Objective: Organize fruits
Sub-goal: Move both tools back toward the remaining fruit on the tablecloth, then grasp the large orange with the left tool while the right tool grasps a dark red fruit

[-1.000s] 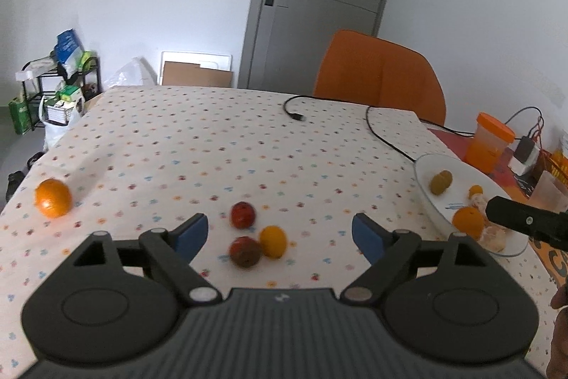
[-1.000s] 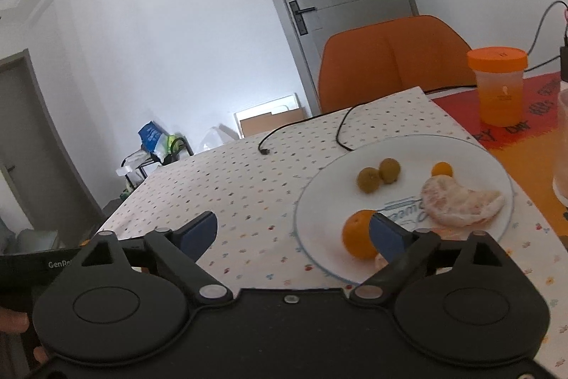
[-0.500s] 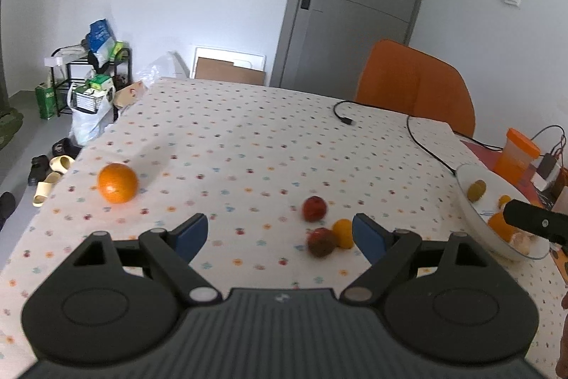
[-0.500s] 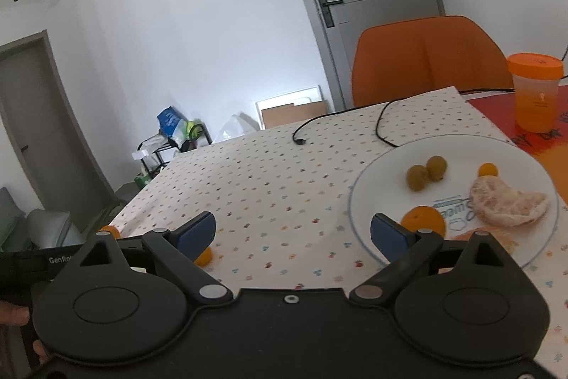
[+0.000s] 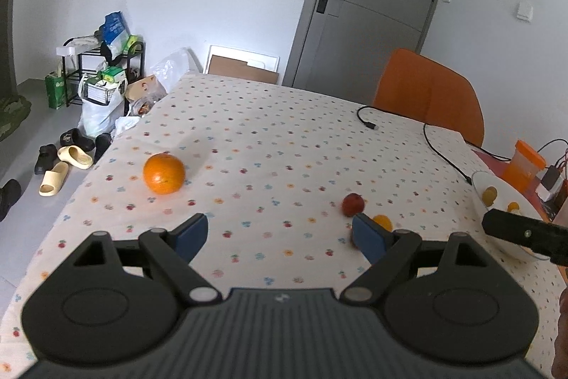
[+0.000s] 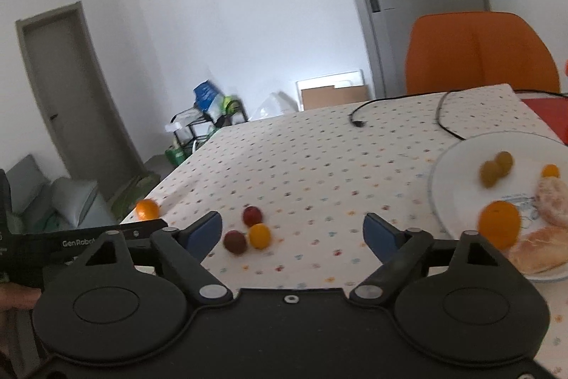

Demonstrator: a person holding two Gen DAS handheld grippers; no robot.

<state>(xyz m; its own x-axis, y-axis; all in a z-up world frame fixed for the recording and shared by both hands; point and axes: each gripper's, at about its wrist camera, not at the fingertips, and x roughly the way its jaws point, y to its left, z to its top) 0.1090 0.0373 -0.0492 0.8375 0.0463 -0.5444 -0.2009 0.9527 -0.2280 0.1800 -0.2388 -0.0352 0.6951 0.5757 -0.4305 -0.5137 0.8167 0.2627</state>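
A large orange (image 5: 164, 173) lies on the dotted tablecloth, ahead and left of my open left gripper (image 5: 280, 235), which holds nothing. A red fruit (image 5: 353, 204) and a small orange fruit (image 5: 382, 222) sit by its right finger. In the right wrist view the red fruit (image 6: 252, 215), a dark fruit (image 6: 235, 241) and the small orange fruit (image 6: 259, 236) cluster just ahead of my right gripper (image 6: 293, 231); its jaws are closing with nothing between them. The white plate (image 6: 458, 173) at right holds an orange (image 6: 498, 224), two green fruits (image 6: 495, 167), a tiny orange fruit and peeled segments.
A black cable (image 5: 435, 139) runs over the far side of the table, with an orange chair (image 5: 427, 93) behind it. An orange-lidded cup (image 5: 523, 164) stands past the plate. Shoes and bags lie on the floor to the left of the table.
Both views have swung left. The large orange has come nearer the middle of the left view. The plate has slid to the right edge of the right view and the three small fruits have appeared.
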